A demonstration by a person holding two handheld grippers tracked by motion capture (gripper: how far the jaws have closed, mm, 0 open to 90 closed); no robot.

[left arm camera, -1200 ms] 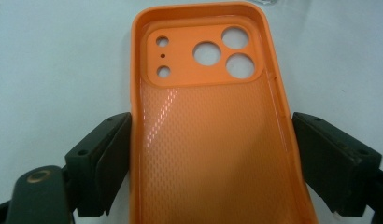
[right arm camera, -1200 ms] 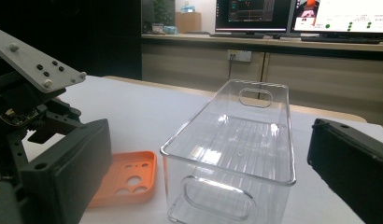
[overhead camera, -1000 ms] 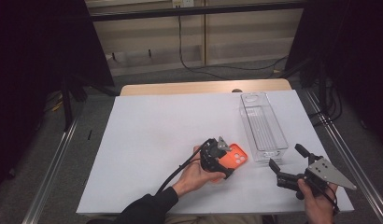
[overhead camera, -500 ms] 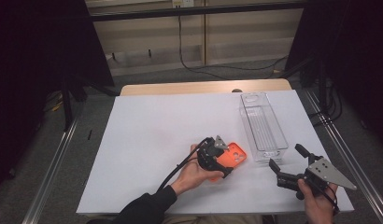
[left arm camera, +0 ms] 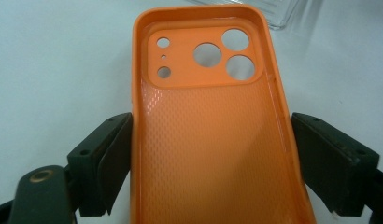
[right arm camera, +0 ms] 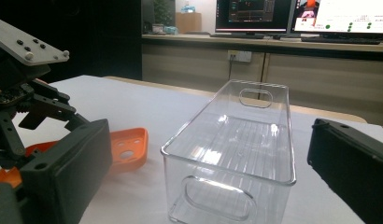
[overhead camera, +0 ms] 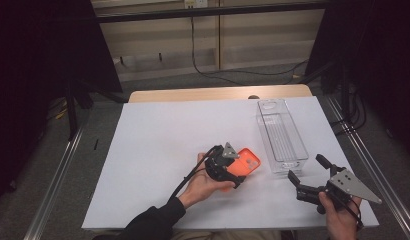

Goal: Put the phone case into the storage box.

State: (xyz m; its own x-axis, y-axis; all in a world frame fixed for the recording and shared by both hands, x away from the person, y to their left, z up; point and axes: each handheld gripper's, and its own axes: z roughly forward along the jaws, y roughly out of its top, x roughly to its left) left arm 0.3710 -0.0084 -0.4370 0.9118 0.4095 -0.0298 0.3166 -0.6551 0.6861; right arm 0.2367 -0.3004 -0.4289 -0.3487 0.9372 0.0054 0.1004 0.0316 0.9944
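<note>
White table (overhead camera: 158, 150) with clear bin (overhead camera: 282, 136) at its right side; orange phone case (overhead camera: 244, 163) lies just left of the bin, straddled by the left gripper (left arm camera: 210, 163). The jaws flank both long edges; firm pressure cannot be confirmed, so a slip on lifting is judged possible. The right gripper (overhead camera: 305, 175) is held open and empty near the bin.
</note>
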